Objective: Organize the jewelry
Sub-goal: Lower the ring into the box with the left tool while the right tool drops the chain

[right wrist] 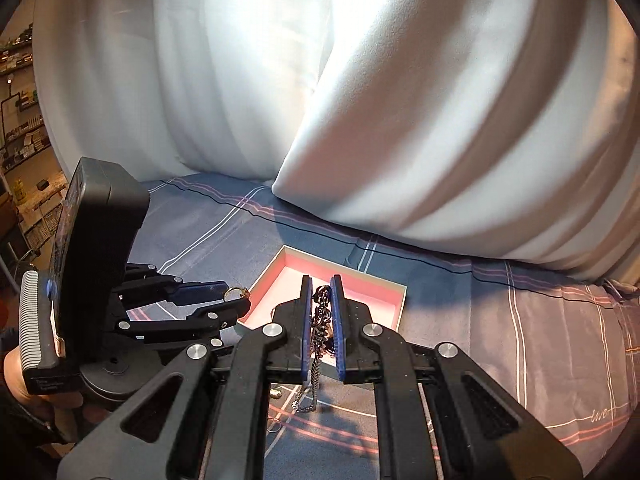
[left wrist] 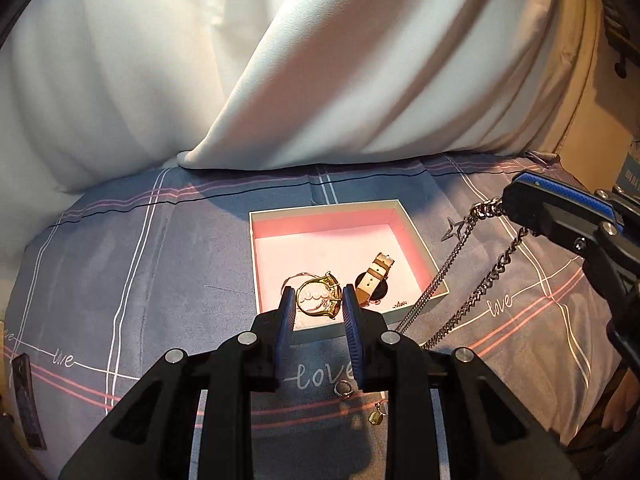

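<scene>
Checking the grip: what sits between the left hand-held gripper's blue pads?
A gold ring set with pearls, clamped between the pads, in the left wrist view.

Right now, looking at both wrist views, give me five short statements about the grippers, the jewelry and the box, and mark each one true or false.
1. The left gripper is shut on a gold ring. True.
2. The right gripper is open and holds nothing. False: it is shut on a silver chain that hangs down from it.
3. The box has a pink inside and no lid on it. True.
4. The watch lies on the bedsheet outside the box. False: it lies inside the box.
5. A small ring lies on the bedsheet, outside the box. True.
</scene>
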`<state>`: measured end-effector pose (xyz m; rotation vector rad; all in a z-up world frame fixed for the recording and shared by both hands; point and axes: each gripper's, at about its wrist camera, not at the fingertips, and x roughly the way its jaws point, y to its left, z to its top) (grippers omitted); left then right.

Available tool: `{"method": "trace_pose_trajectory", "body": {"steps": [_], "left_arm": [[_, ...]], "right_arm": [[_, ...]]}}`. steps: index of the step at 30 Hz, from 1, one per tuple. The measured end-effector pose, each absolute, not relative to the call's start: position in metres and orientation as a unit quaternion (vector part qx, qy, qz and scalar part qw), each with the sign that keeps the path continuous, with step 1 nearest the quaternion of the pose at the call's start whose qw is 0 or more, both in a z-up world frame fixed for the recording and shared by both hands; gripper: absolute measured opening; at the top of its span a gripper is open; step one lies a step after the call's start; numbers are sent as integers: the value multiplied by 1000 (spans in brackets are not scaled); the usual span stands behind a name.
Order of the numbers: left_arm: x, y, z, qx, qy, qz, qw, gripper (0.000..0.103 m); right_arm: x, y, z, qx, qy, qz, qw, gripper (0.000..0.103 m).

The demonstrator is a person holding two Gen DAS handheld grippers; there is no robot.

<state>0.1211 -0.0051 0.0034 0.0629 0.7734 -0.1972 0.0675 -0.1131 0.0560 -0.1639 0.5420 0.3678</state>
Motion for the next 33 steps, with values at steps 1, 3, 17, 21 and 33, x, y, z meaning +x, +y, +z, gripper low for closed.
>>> {"method": "trace_pose_trajectory", "body": {"steps": [1,3,17,21,33], "left_arm": [[121,-4,6,31,374,-96,922,24],[123,-4,11,31,373,-94,923,24],[139,-9,35,33,360,-99,927,24],[145,-10,28,26,371,-100,923,24],[202,-17,2,25,416,-84,905,24]], "right_arm": [[68,-114,61,-81,263,180,944,10],[68,-115,69,-81,258,178,946,10],[84,-120,75,-79,272,170,944,8],[101,-123,48,-65,304,167,936,8],[173,-103,-2,-90,375,146,911,8]]}}
